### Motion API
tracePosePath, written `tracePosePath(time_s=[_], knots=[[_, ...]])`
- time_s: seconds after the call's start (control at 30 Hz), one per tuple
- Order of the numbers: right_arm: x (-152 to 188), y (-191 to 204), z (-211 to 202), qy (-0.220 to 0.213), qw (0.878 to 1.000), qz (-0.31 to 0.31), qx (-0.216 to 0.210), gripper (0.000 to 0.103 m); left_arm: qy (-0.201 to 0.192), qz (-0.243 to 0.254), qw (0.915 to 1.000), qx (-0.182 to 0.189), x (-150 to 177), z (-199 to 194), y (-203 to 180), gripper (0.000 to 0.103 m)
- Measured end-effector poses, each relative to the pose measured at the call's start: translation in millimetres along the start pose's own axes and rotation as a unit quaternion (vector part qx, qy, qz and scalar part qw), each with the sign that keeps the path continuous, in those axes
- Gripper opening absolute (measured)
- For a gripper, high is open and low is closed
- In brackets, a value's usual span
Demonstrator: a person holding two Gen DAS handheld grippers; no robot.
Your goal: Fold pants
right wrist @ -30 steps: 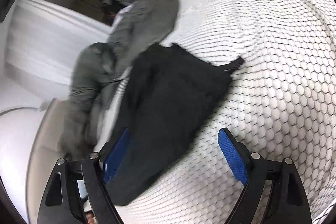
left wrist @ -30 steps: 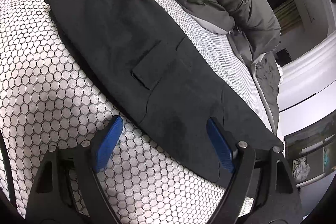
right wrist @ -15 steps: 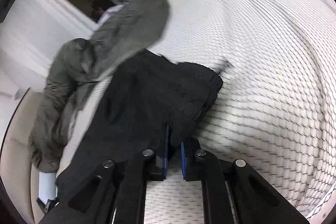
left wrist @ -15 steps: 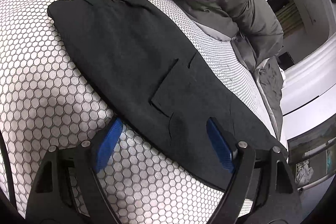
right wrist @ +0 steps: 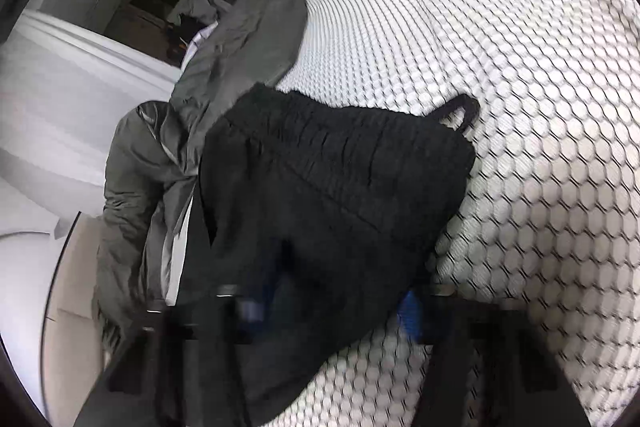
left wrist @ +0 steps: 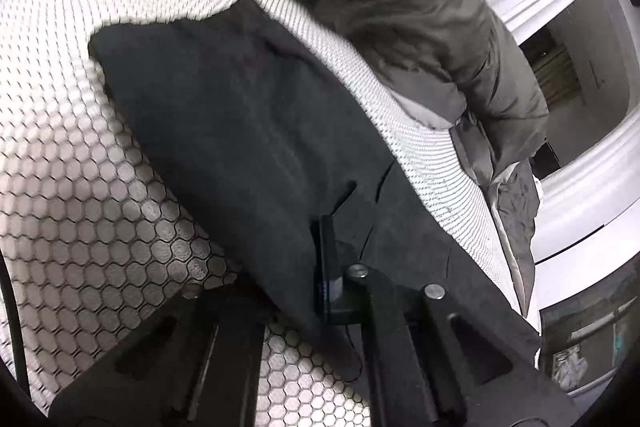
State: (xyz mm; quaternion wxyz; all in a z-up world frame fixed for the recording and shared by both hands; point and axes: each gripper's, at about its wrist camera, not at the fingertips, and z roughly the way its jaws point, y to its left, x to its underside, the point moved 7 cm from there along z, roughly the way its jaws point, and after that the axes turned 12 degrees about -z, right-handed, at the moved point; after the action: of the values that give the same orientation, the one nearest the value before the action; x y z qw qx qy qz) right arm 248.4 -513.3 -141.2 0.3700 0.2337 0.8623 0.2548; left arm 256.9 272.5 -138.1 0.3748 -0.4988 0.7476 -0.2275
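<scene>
Both your grippers sit on the black pants (left wrist: 248, 131) at frame centre, on the honeycomb mattress (left wrist: 80, 211). Left gripper (left wrist: 326, 255) is clamped on the fabric. Right gripper (right wrist: 336, 303) has its jaws just reopening, apart, cloth bunched between them.

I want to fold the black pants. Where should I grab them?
Pinch the gathered waistband of the black pants, near the corner with the cord loop. Come from the bare mattress side. The pants lie flat, that thick edge bunches up easily, and crumpled grey cloth crowds the other side.

Left tool (left wrist: 326, 259) clamped, right tool (right wrist: 336, 303) parted
</scene>
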Motion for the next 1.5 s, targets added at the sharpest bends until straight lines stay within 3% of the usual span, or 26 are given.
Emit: tracePosePath(time_s=[0.1, 0.3, 0.43, 0.47, 0.57, 0.63, 0.73, 0.83, 0.87, 0.97, 1.03, 1.13, 1.23, 1.27, 1.3, 1.33, 1.37, 1.5], knots=[[2.6, 7.9, -3.2, -0.013, 1.0, -0.007, -0.011, 0.014, -0.015, 0.02, 0.9997, 0.004, 0.5, -21.7, -2.2, 0.002], [42.0, 2.6, -64.2, -0.005, 0.999, -0.031, -0.031, 0.012, -0.013, 0.068, 0.9974, -0.018, 19.8, -87.6, 29.8, 0.003], [77.4, -6.5, -95.0, 0.019, 0.995, -0.098, -0.002, 0.022, 0.011, 0.056, 0.9979, -0.032, 26.5, -108.9, 57.0, 0.005], [80.9, -12.7, -95.1, 0.024, 0.995, -0.096, 0.005, 0.034, 0.007, 0.061, 0.9975, -0.034, 26.9, -116.6, 59.7, 0.007], [78.1, -22.8, -109.1, 0.01, 0.996, -0.085, 0.025, 0.054, -0.011, 0.093, 0.9949, -0.038, 31.0, -141.3, 51.8, 0.03], [72.2, -24.2, -121.7, -0.011, 0.993, -0.099, 0.067, 0.063, -0.023, 0.113, 0.9928, -0.031, 35.5, -154.9, 41.0, 0.069], [58.4, -31.3, -143.0, -0.054, 0.982, -0.098, 0.15, 0.063, -0.041, 0.163, 0.9846, -0.049, 40.7, -157.0, 18.4, 0.077], [43.7, -17.2, -152.5, -0.066, 0.975, -0.13, 0.167, 0.063, -0.045, 0.174, 0.9826, -0.046, 44.0, -154.3, 0.7, 0.081], [37.5, -7.4, -150.5, -0.066, 0.973, -0.146, 0.167, 0.065, -0.042, 0.171, 0.9838, -0.034, 45.4, -152.6, -6.5, 0.082], [17.1, 33.8, -130.9, -0.052, 0.968, -0.205, 0.135, 0.084, -0.024, 0.161, 0.9865, -0.015, 53.7, -136.3, -31.2, 0.088], [5.5, 60.6, -104.7, -0.028, 0.963, -0.251, 0.1, 0.084, -0.001, 0.166, 0.9861, 0.008, 63.5, -114.9, -48.0, 0.098], [-3.3, 75.7, -65.2, 0.018, 0.955, -0.286, 0.078, 0.085, 0.019, 0.168, 0.9854, 0.017, 76.7, -86.8, -57.4, 0.098], [-9.5, 85.0, -12.4, 0.068, 0.946, -0.305, 0.091, 0.085, 0.042, 0.159, 0.9864, 0.007, 84.4, -68.2, -49.3, 0.098], [-6.0, 83.2, 8.3, 0.106, 0.939, -0.312, 0.093, 0.084, 0.045, 0.16, 0.986, 0.004, 84.9, -63.5, -47.1, 0.098], [-3.5, 82.7, 17.9, 0.122, 0.934, -0.321, 0.097, 0.072, 0.047, 0.167, 0.9848, -0.001, 85.7, -61.1, -46.0, 0.098], [-0.9, 81.2, 26.8, 0.134, 0.921, -0.344, 0.124, 0.058, 0.047, 0.176, 0.9833, -0.01, 85.2, -58.6, -45.0, 0.098], [-2.5, 79.6, 29.5, 0.129, 0.907, -0.368, 0.159, 0.034, 0.047, 0.186, 0.9813, -0.017, 84.9, -57.2, -43.8, 0.098], [-12.9, 91.1, 11.3, 0.088, 0.909, -0.382, 0.14, 0.022, 0.04, 0.22, 0.9746, -0.02, 85.5, -65.4, -36.6, 0.098]])
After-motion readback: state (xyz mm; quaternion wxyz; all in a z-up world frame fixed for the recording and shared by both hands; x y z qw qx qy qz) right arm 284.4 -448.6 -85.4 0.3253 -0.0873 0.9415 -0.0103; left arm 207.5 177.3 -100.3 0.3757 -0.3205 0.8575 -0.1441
